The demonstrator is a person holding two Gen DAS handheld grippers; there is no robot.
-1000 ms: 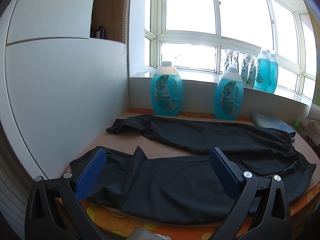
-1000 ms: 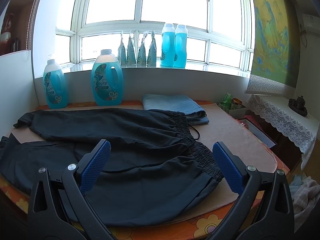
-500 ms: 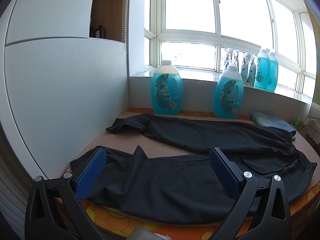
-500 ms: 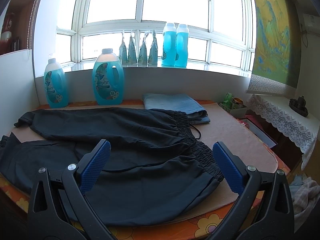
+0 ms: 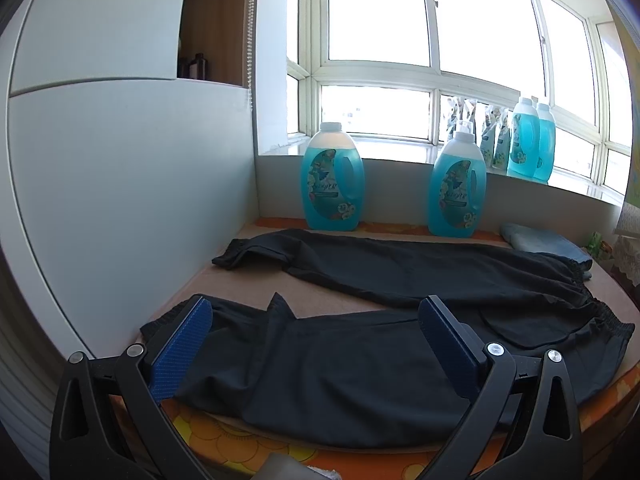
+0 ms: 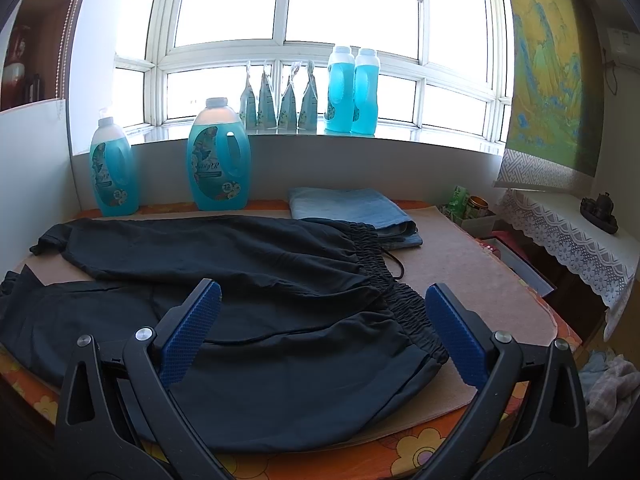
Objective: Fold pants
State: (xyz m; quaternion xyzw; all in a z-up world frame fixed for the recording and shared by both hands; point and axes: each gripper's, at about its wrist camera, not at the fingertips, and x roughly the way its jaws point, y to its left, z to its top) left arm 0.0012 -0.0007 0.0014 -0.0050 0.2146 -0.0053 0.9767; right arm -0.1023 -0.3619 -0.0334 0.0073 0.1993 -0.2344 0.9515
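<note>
Lying flat beneath both spread, empty claws, left (image 5: 314,314) and right (image 6: 322,300): black pants (image 6: 256,280).

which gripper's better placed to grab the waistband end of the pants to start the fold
Right. The right gripper, open, faces the elastic waistband of the black pants just ahead of its fingers. The left gripper, also open, looks along the near leg toward its cuff, the opposite end.
</note>
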